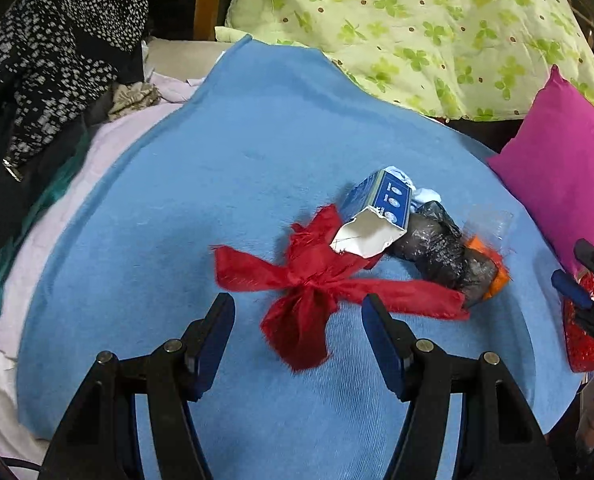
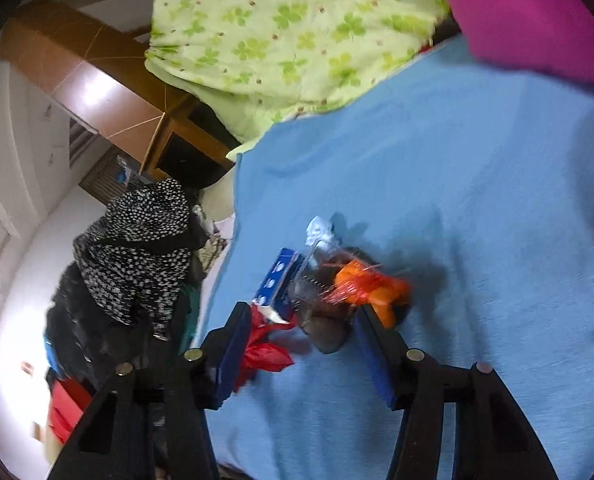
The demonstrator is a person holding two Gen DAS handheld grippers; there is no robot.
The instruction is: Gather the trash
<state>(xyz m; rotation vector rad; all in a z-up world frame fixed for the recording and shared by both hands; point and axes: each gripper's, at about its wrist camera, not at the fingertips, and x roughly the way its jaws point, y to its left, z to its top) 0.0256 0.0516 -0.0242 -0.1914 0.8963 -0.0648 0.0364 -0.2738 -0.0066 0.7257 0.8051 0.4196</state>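
A pile of trash lies on a blue blanket [image 1: 225,168]: a frayed red ribbon bow [image 1: 317,280], a torn blue and white carton [image 1: 377,216], a crumpled black plastic bag [image 1: 441,248], an orange scrap [image 1: 497,272] and clear plastic [image 1: 491,222]. My left gripper [image 1: 297,312] is open, its fingers either side of the bow's near end. My right gripper [image 2: 301,320] is open just short of the pile, with the red ribbon [image 2: 265,348], carton [image 2: 277,280], black bag [image 2: 325,328] and orange scrap [image 2: 373,288] ahead. The right gripper shows at the left wrist view's right edge [image 1: 589,280].
A magenta pillow [image 1: 561,168] lies right of the pile. A green clover-print quilt [image 1: 417,32] is heaped behind. Black and white spotted clothing [image 1: 57,60] is piled at the left. A red mesh item [image 1: 585,332] sits by the right gripper. A wooden headboard [image 2: 97,80] stands behind.
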